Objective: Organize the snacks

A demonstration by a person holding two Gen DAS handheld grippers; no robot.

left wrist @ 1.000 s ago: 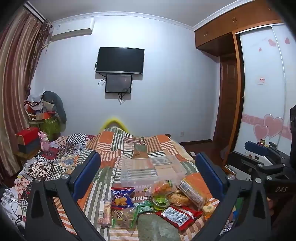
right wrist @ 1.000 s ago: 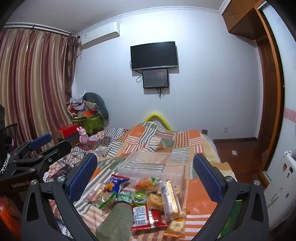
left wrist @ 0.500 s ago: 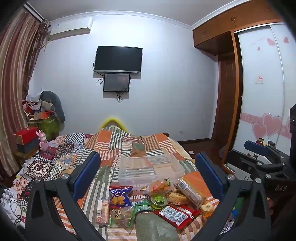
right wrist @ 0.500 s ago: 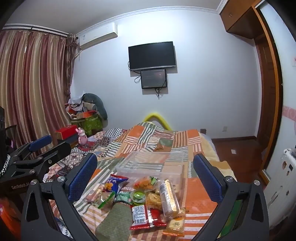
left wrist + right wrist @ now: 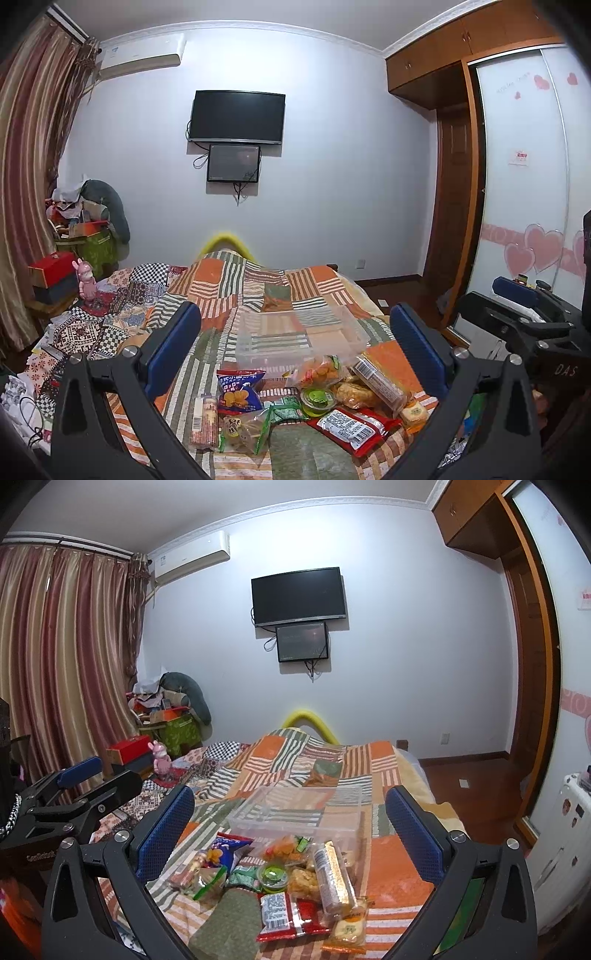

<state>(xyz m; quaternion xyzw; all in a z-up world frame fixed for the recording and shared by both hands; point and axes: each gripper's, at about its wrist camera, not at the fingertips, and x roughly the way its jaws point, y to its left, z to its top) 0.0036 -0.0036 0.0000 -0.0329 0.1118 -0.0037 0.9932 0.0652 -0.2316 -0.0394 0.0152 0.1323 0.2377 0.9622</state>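
A pile of snack packets lies on the patchwork bedspread (image 5: 258, 284): a blue chip bag (image 5: 236, 391), a red packet (image 5: 351, 424), a green jelly cup (image 5: 317, 397), a long clear cracker sleeve (image 5: 380, 380) and others. Behind them stands an empty clear plastic box (image 5: 295, 332). My left gripper (image 5: 295, 347) is open and empty, held above the pile. My right gripper (image 5: 290, 823) is open and empty too, above the same pile: red packet (image 5: 282, 910), cracker sleeve (image 5: 332, 875), clear box (image 5: 295, 808). Each gripper shows in the other's view, the right (image 5: 524, 317) and the left (image 5: 70, 794).
A wall TV (image 5: 236, 116) hangs beyond the bed. Curtains (image 5: 62, 664) and a cluttered stand with boxes (image 5: 166, 723) are on the left. A wardrobe with heart stickers (image 5: 524, 206) and a wooden door (image 5: 454, 206) are on the right.
Both views have drifted slightly; the snacks and box sit a touch lower and left in frame. Both grippers stay open and nothing was picked up.
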